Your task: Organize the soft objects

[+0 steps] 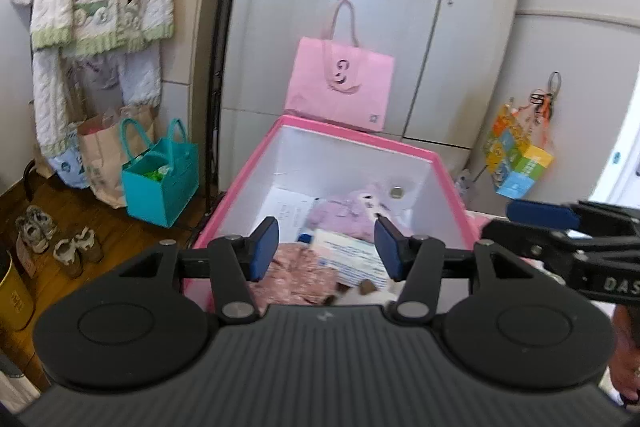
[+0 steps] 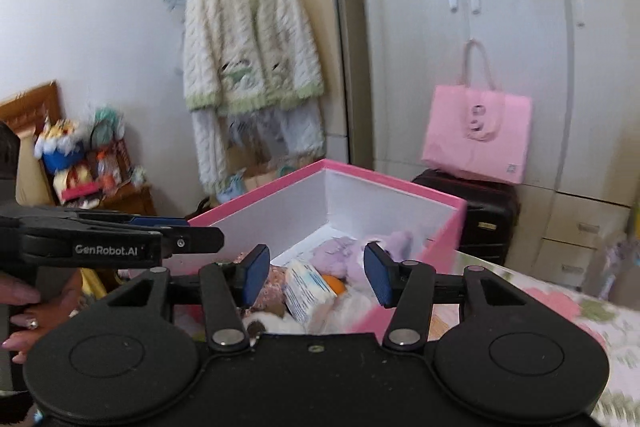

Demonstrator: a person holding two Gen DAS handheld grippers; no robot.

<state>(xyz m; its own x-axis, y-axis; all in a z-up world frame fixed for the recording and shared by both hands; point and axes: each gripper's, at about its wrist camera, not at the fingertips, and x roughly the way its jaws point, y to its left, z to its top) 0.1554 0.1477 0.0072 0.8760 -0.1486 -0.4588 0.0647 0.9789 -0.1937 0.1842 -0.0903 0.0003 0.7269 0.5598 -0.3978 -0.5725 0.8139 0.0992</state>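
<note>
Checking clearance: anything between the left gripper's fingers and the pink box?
Nothing is clamped; left gripper hangs open above the pink box. Left wrist view shows only the box contents beyond the fingers.

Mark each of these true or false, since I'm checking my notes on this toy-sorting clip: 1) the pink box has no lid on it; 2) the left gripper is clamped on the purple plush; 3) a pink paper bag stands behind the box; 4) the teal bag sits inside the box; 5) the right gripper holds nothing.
1) True. The pink box is open on top, its white inside showing.
2) False. The left gripper stands open, with nothing between its pads; the purple plush lies in the box.
3) True. The pink paper bag stands behind it, by the wardrobe.
4) False. The teal bag stands on the floor beside the box.
5) True. The right gripper is open and empty.
</note>
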